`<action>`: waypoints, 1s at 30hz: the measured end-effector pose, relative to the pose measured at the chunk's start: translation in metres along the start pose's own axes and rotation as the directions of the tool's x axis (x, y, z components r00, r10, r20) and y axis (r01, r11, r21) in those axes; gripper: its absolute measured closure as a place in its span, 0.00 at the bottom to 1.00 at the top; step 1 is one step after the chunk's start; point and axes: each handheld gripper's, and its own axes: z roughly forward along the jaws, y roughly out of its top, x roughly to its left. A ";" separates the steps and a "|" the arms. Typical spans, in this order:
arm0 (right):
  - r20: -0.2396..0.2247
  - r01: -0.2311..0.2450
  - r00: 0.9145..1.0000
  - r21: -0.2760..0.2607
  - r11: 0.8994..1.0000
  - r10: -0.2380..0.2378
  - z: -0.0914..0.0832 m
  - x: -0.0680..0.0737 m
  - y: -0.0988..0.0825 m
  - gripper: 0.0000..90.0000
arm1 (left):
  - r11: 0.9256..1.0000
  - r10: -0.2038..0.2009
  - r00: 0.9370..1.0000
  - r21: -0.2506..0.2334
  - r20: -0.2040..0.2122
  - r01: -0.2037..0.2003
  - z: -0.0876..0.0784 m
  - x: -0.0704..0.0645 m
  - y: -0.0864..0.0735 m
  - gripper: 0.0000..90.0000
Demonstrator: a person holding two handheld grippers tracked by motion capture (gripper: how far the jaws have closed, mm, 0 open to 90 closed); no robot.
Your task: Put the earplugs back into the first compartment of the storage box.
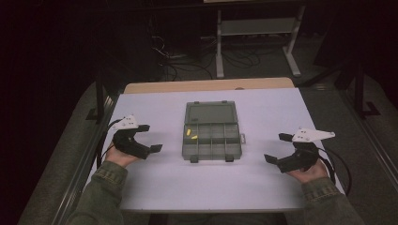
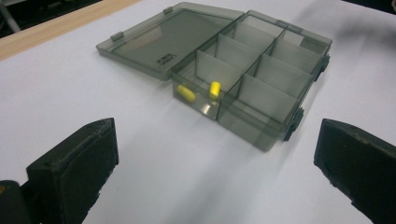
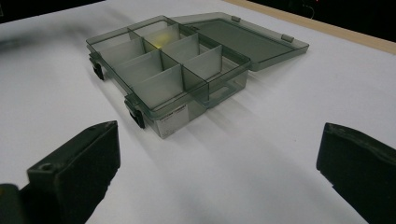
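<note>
Box (image 1: 210,131) of smoky clear plastic sits between our two tongs, well apart from both, on the white table (image 1: 155,187). We see its lid (image 2: 166,43) thrown back flat on the far side, away from our hands, and its tray split by thin walls into small compartments. Two yellow capsules (image 2: 201,91) lie in one compartment on the side nearer our left gripper (image 1: 146,138); from the left gripper view they rest close together, one lying flat and one tipped against a divider. Dark latches (image 3: 137,115) stick out from the box edge that faces us.

Our left gripper hovers to the left of the box, jaws spread wide with nothing between them. Our right gripper (image 1: 278,148) hovers to the right of it, jaws likewise spread and bare. Each one points inward toward the box. A hand (image 1: 120,157) in a green sleeve (image 1: 101,187) holds each tool, and a black cable (image 1: 339,168) loops from the right one.
</note>
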 end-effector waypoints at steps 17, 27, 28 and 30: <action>0.001 0.001 1.000 -0.007 1.000 -0.001 -0.001 0.001 0.000 0.00 | 0.987 -0.056 0.994 -0.154 -0.093 0.042 -0.037 -0.008 -0.035 0.00; 0.002 -0.001 1.000 -0.008 1.000 0.001 -0.002 0.002 0.000 0.00 | 0.975 -0.084 0.984 -0.219 -0.159 0.047 -0.055 -0.015 -0.048 0.00; 0.002 0.000 1.000 -0.008 1.000 0.000 -0.001 0.002 0.000 0.00 | 0.974 -0.091 0.983 -0.221 -0.160 0.054 -0.055 -0.014 -0.049 0.00; 0.001 -0.001 1.000 -0.010 1.000 0.001 -0.001 0.001 0.000 0.00 | 0.973 -0.096 0.982 -0.225 -0.163 0.057 -0.054 -0.014 -0.050 0.00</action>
